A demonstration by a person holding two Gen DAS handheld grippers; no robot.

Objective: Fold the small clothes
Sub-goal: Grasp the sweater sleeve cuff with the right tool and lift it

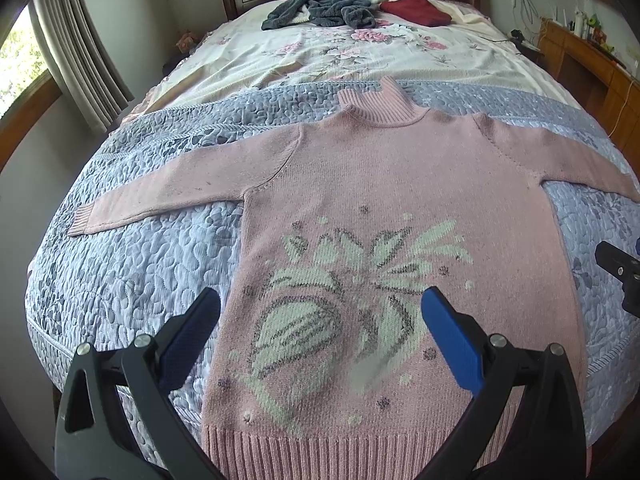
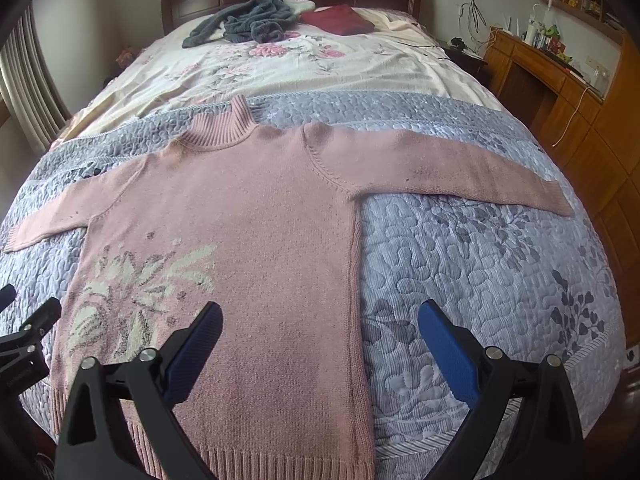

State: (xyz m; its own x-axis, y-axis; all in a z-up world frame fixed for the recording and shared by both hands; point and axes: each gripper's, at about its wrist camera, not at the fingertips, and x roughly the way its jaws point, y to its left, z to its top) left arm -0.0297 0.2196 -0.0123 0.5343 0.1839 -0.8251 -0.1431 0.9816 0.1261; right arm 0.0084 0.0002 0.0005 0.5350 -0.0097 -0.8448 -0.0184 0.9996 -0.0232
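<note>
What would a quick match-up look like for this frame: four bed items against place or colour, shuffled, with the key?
Items:
1. pink sweater
2. grey garment
3. red cloth
4. wooden dresser

Descriptions:
A. bunched up near the headboard
B. spread flat on the quilt, sleeves out
C. standing off the bed, along the wall
D. dark red, lying beside the grey heap

Pairs: 1-B, 2-A, 3-D, 4-C

The pink knitted sweater with a pale floral motif (image 1: 400, 200) loses its right cuff past the left wrist view's edge. A smeared blur (image 1: 366, 376) hides part of the motif. Small objects on the wooden sideboard (image 2: 560, 64) are too tiny to identify.
</note>
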